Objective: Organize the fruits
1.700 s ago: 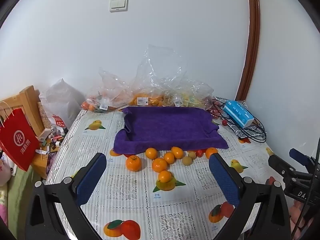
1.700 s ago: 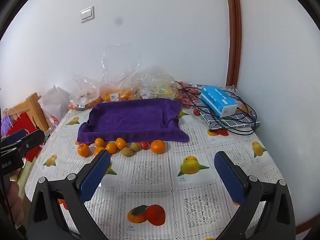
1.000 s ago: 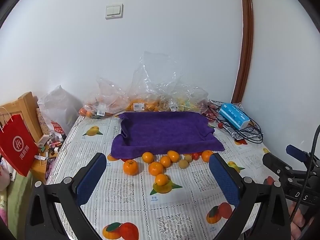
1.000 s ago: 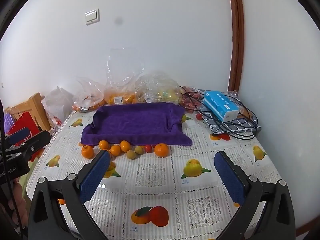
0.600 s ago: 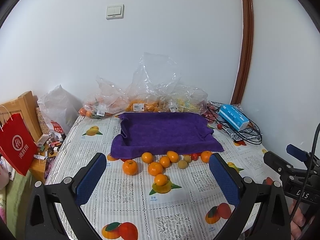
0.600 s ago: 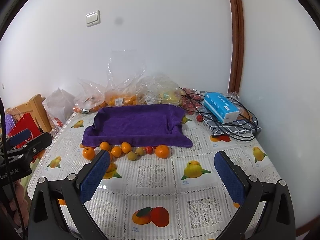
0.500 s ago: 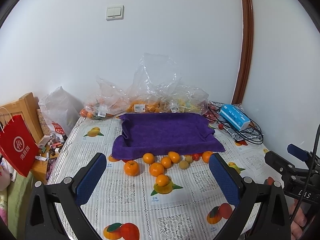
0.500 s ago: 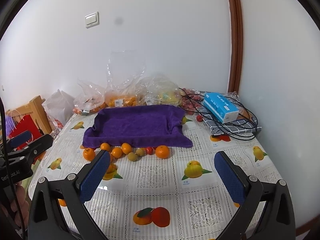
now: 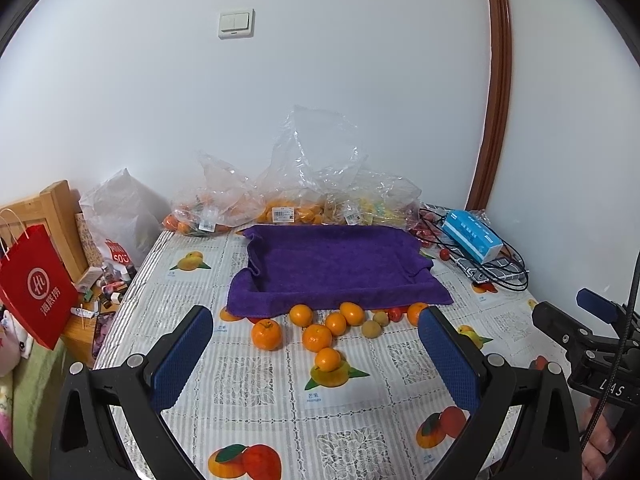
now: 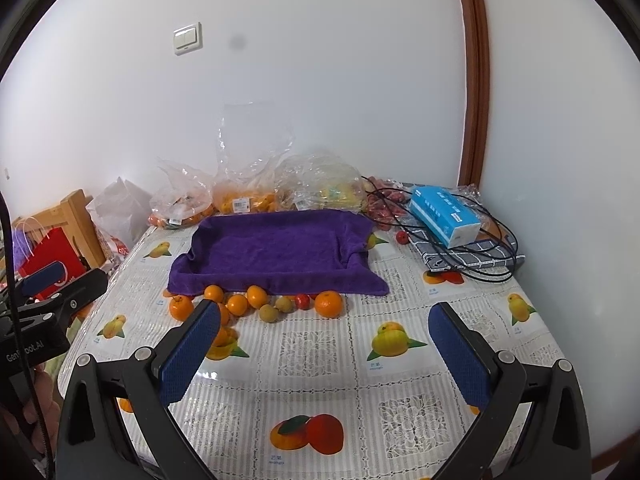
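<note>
The job has not really begun. The purple towel [image 9: 336, 264] lies in the middle of the desk [image 9: 256, 396], shaped like a tray, and nothing is on it. All the loose fruit sits in a bunch just in front of its near edge: the oranges [image 9: 317, 337], two small green-brown fruits [image 10: 268, 313] and a little red fruit [image 10: 303, 300]. One orange [image 9: 327, 359] sits a bit nearer than the others. More fruit is in the clear bags [image 9: 288, 208] behind the towel, by the wall.

The left gripper [image 9: 316, 354] is wide open and holds nothing. The right gripper [image 10: 324, 356] is wide open and empty too. Both hang above the near part of the desk, apart from the fruit.

I think every fruit still has to be picked up and sorted.
</note>
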`<state>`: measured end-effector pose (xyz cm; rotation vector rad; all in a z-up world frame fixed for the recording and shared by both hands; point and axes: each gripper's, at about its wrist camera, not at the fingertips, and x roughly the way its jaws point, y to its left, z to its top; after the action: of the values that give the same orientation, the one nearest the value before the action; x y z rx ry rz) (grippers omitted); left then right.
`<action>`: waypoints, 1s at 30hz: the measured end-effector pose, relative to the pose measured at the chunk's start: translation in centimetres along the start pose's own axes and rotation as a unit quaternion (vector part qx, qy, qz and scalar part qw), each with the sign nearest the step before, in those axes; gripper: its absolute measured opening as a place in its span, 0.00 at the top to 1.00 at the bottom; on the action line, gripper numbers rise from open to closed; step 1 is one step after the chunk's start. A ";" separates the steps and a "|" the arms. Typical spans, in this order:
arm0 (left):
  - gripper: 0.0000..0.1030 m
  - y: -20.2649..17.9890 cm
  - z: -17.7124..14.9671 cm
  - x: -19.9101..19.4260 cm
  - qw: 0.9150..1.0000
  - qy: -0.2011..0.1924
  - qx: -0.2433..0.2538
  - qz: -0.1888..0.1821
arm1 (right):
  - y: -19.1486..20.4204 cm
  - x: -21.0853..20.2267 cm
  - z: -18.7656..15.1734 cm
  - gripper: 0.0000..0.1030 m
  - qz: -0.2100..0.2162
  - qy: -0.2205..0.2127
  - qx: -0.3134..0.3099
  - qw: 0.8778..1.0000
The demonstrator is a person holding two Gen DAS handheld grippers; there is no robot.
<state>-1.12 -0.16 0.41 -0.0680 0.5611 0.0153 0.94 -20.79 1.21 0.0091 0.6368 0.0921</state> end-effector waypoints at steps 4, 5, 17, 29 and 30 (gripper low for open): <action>0.00 -0.1 0.2 0.0 1.000 -0.001 0.007 0.005 | 0.0 0.0 0.0 0.01 0.002 -0.001 0.006 1.000; 0.00 -0.1 0.2 0.0 1.000 -0.002 0.007 0.005 | 0.0 0.0 0.0 0.01 0.003 0.000 0.008 1.000; 0.00 -0.3 0.2 -0.2 1.000 -0.006 0.012 0.003 | 0.0 0.3 -0.1 0.01 0.000 0.003 0.005 1.000; 0.00 -0.2 0.0 -0.1 1.000 -0.002 0.008 0.004 | 0.0 0.5 -0.3 0.01 -0.003 0.005 0.004 1.000; 0.00 -0.2 0.0 -0.1 1.000 -0.003 0.007 0.004 | 0.0 0.5 -0.2 0.01 -0.004 0.005 0.003 1.000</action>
<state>-1.24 -0.32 0.47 -0.0518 0.5557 0.0183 1.20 -20.73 0.75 0.0123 0.6463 0.0833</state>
